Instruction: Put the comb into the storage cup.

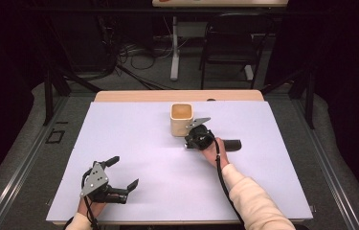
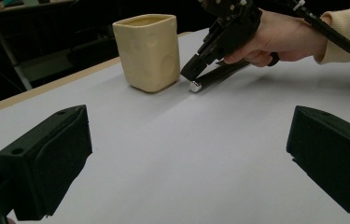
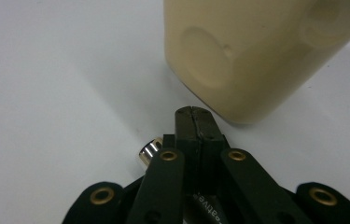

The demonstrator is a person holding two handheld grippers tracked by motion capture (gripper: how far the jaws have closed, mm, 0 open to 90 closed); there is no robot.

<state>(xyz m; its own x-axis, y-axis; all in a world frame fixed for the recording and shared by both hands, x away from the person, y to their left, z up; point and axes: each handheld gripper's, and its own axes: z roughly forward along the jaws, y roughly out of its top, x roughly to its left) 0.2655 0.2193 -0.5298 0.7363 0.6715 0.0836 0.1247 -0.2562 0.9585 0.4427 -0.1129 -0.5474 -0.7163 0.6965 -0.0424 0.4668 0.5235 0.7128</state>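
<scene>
High view: the right claw [image 1: 192,136] sits at mid-desk, just beside the near right corner of a cream square cup [image 1: 182,119] that stands upright on the white desk [image 1: 134,143]. A dark cylindrical marker [image 1: 232,144] lies flat on the desk under the right hand [image 1: 211,146], its far end showing to the right of that hand. The left gripper view shows the marker's silver-tipped end [image 2: 195,86] resting on the desk just beside the cup's base [image 2: 150,51], with the right claw's tip [image 2: 189,72] directly above it. In the right gripper view the two jaws meet with no gap, closed on nothing; the silver tip [image 3: 147,150] lies beneath and to the left of them, and the cup wall [image 3: 252,51] stands just beyond. The left claw [image 1: 122,172] rests at the near left of the desk, well apart from the cup, jaws spread wide and empty.
</scene>
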